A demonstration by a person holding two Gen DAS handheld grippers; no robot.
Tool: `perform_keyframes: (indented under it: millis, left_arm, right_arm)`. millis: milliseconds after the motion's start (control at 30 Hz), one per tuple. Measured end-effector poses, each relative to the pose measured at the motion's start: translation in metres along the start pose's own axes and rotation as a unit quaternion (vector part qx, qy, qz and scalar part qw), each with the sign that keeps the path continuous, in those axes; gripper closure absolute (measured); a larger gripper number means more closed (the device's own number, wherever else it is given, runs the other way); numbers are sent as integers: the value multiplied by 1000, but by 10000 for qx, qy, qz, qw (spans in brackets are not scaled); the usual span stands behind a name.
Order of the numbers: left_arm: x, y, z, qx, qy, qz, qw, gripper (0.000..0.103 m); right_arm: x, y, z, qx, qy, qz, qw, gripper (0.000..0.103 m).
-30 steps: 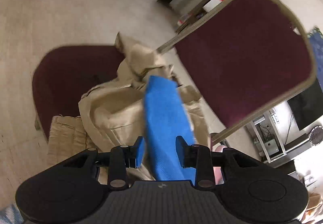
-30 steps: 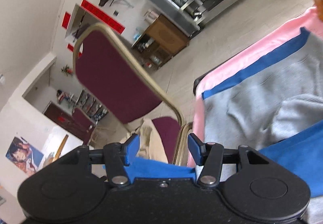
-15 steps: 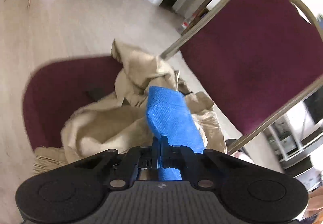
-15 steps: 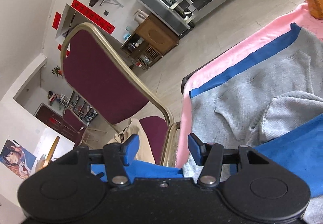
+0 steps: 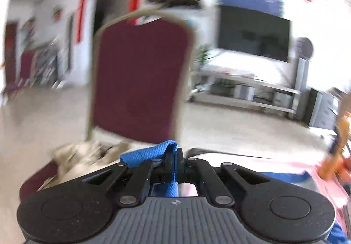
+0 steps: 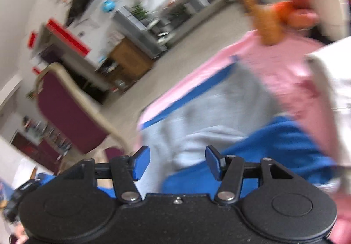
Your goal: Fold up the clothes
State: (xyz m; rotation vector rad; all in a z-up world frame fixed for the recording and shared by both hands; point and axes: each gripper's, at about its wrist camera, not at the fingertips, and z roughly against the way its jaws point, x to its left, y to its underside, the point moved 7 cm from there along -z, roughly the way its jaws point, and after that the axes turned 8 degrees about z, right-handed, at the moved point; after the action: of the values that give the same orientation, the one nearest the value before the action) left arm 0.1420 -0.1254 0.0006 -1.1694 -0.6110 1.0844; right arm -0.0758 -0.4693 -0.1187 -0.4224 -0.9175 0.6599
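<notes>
Left hand-held gripper (image 5: 174,157): jaws clenched on a fold of the blue garment (image 5: 151,152). The pinched cloth rises in a small hump just above and left of the fingertips, and a narrow strip of it hangs down between the finger linkages toward the camera, so the visible part runs roughly along the gripper's own axis. Beyond the fingers, a heap of beige clothing (image 5: 87,154) lies on the seat of a maroon chair (image 5: 140,77), whose upright, gold-framed back fills the centre of the left wrist view. Farther off are a pale floor, a low white media unit and a dark wall screen (image 5: 254,35). This view is blurred, and fine detail cannot be read.

Right hand-held gripper (image 6: 177,161): released, its blue-padded fingers (image 6: 141,162) set wide apart with nothing between them. It hangs over the bench, which is covered by a pink cloth (image 6: 283,64). Directly ahead lies a grey garment (image 6: 208,116), spread flat, with a blue band along its far edge running diagonally from lower left to upper right. Blue cloth lies across the near right part of the bench, close under the right finger, its long axis sloping toward the lower left. An orange soft toy (image 6: 263,13) stands at the far end of the bench, and a white object borders the right edge. The chair stands to the left, beside the bench.
</notes>
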Motion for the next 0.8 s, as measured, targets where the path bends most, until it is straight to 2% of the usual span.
perform_keyframes:
  millis: [167, 267, 333, 367, 400, 433, 467, 533, 600, 667, 733, 800]
  left_arm:
    - [-111, 36, 16, -81, 627, -786, 9949, 103]
    - [-172, 88, 10, 383, 1043, -1182, 9867, 102]
    - [-209, 143, -3, 1052, 1192, -1595, 9743, 91]
    - [-227, 173, -5, 1425, 1249, -1883, 9636, 83]
    - [-243, 205, -5, 1801, 1302, -2180, 9503, 83]
    - [-254, 228, 0, 2026, 1356, -2393, 9398, 83]
    - [-258, 244, 6, 2129, 1426, -2530, 9329, 83]
    - [-257, 256, 22, 2223, 1644, -2670, 9232, 76]
    - [-234, 243, 28, 2203, 1625, -2546, 9275, 69]
    - [-209, 228, 33, 2175, 1587, -2401, 9327, 68]
    - [-168, 210, 25, 2213, 1323, -2094, 9432, 68]
    - [-128, 196, 6, 2227, 878, -1825, 9536, 68]
  right_arm:
    - [-72, 1, 13, -103, 303, -363, 9988, 48]
    - [-79, 3, 11, -65, 243, -359, 9990, 47]
    - [-83, 4, 9, -40, 203, -355, 9992, 47]
    - [-85, 5, 8, -27, 182, -354, 9992, 47]
    - [-87, 6, 7, -15, 162, -352, 9992, 47]
    - [-89, 7, 6, -2, 142, -351, 9993, 46]
    - [-92, 7, 5, 11, 122, -349, 9993, 45]
    - [-96, 9, 4, 36, 82, -346, 9994, 44]
    - [-100, 10, 2, 62, 42, -343, 9994, 44]
    - [-96, 14, -2, 152, 21, -215, 9997, 44]
    - [-88, 18, -7, 261, 5, -52, 9996, 44]
    - [-81, 22, -13, 391, -37, 65, 9992, 44]
